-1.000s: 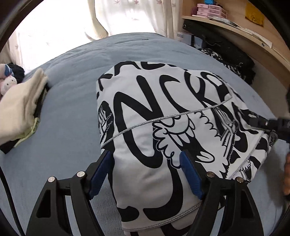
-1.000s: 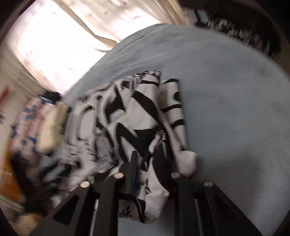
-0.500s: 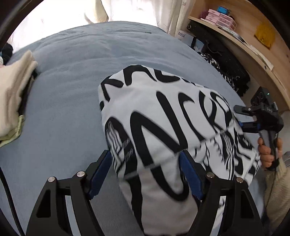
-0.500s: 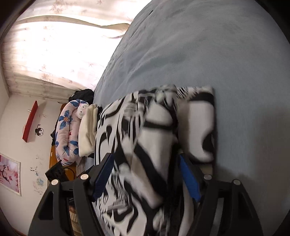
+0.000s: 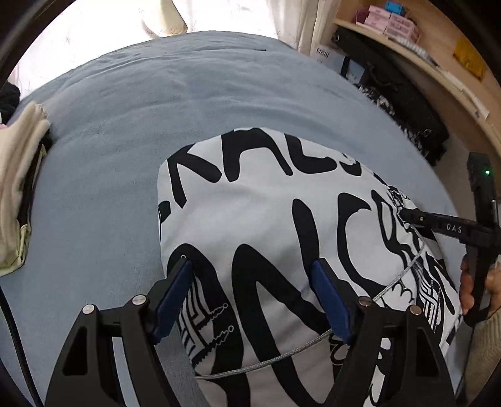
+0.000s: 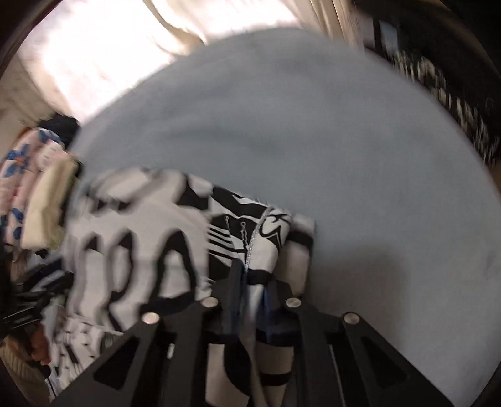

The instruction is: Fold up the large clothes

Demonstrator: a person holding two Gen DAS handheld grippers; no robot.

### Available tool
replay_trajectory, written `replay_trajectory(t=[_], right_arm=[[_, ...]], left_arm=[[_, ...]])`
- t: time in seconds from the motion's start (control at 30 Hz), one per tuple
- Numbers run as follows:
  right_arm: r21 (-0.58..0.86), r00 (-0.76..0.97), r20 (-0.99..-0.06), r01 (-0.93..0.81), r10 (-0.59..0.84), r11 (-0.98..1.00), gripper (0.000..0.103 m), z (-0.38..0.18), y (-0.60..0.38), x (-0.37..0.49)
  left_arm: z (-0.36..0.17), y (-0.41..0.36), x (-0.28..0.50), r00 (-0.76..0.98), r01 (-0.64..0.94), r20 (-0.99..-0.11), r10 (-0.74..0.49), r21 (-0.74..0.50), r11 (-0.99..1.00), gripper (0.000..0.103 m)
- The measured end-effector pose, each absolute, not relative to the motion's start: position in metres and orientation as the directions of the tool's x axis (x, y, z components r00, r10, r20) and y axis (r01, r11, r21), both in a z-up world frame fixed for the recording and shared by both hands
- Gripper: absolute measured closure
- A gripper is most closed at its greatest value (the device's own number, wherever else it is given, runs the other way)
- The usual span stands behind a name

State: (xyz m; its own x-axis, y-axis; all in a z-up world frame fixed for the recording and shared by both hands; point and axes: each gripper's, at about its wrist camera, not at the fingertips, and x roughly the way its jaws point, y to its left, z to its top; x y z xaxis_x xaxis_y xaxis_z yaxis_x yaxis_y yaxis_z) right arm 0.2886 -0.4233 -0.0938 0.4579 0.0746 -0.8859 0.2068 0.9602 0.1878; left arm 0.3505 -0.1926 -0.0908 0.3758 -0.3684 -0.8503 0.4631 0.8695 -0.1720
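Observation:
A white garment with large black lettering (image 5: 266, 219) lies folded into a thick bundle on the blue-grey bed (image 5: 141, 109). My left gripper (image 5: 250, 278) is open, its blue-padded fingers spread over the garment's near part with cloth between them. My right gripper (image 6: 253, 281) is shut on a bunched edge of the garment (image 6: 263, 238), near a silver seam. The right gripper also shows in the left wrist view (image 5: 404, 214) at the garment's right side, held by a hand. The right wrist view is blurred.
A folded cream cloth (image 5: 15, 188) lies at the bed's left edge; it also shows in the right wrist view (image 6: 47, 203) beside a floral pillow (image 6: 15, 175). A wooden shelf (image 5: 438, 62) and black bags (image 5: 407, 103) stand along the right. Curtains (image 5: 219, 15) hang behind.
The right gripper closed on the garment's edge after being open half a second ago. The garment's top now lies smoother and lower on the bed. The left gripper stays open.

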Motion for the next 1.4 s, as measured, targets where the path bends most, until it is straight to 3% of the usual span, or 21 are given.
replay_trajectory(t=[0.07, 0.13, 0.23, 0.4, 0.57, 0.63, 0.77, 0.8, 0.87, 0.93, 1.0, 1.1, 1.4], right_arm=[[0.111, 0.497, -0.867, 0.217, -0.012, 0.97, 0.089, -0.072, -0.412, 0.283], [0.074, 0.567, -0.821, 0.23, -0.071, 0.97, 0.085, -0.043, -0.399, 0.273], [0.065, 0.624, -0.78, 0.162, -0.051, 0.985, 0.083, -0.016, -0.369, 0.262], [0.133, 0.573, -0.815, 0.039, 0.087, 0.99, 0.082, -0.035, -0.324, 0.266], [-0.101, 0.501, -0.848, 0.168, -0.173, 0.981, 0.088, -0.077, -0.334, 0.269], [-0.058, 0.5, -0.852, 0.202, -0.154, 0.978, 0.097, -0.075, -0.353, 0.262], [0.014, 0.495, -0.864, 0.212, -0.095, 0.977, 0.093, -0.056, -0.374, 0.246], [0.031, 0.5, -0.862, 0.219, -0.085, 0.975, 0.09, -0.05, -0.378, 0.241], [0.067, 0.528, -0.847, 0.219, -0.061, 0.973, 0.07, -0.033, -0.387, 0.229], [0.063, 0.565, -0.821, 0.224, -0.077, 0.973, 0.03, -0.014, -0.387, 0.221], [0.037, 0.587, -0.802, 0.231, -0.109, 0.972, 0.019, 0.002, -0.386, 0.211], [0.011, 0.581, -0.803, 0.237, -0.133, 0.971, 0.018, 0.018, -0.384, 0.204], [0.096, 0.571, -0.821, 0.128, 0.005, 0.987, 0.018, 0.03, -0.368, 0.189]], left_arm=[[-0.086, -0.194, 0.35, 0.381, 0.461, -0.855, -0.351, -0.153, 0.874, 0.027], [-0.075, -0.195, 0.347, 0.398, 0.46, -0.851, -0.341, -0.137, 0.878, 0.036], [-0.053, -0.192, 0.334, 0.461, 0.445, -0.824, -0.328, -0.105, 0.889, 0.036], [-0.048, -0.198, 0.312, 0.464, 0.432, -0.809, -0.362, -0.15, 0.889, 0.041], [-0.078, -0.207, 0.303, 0.446, 0.425, -0.835, -0.321, -0.118, 0.898, 0.045], [-0.077, -0.209, 0.303, 0.452, 0.42, -0.832, -0.323, -0.121, 0.899, 0.045], [-0.069, -0.205, 0.307, 0.425, 0.404, -0.842, -0.332, -0.151, 0.902, 0.045], [-0.066, -0.202, 0.307, 0.414, 0.399, -0.845, -0.338, -0.165, 0.902, 0.045], [-0.057, -0.195, 0.307, 0.399, 0.395, -0.845, -0.356, -0.192, 0.898, 0.044], [-0.044, -0.188, 0.304, 0.399, 0.402, -0.843, -0.36, -0.192, 0.895, 0.044], [-0.029, -0.182, 0.299, 0.414, 0.412, -0.841, -0.348, -0.167, 0.895, 0.044], [-0.01, -0.172, 0.29, 0.432, 0.426, -0.844, -0.318, -0.12, 0.897, 0.044], [0.032, -0.141, 0.257, 0.523, 0.422, -0.818, -0.24, 0.004, 0.907, 0.043]])
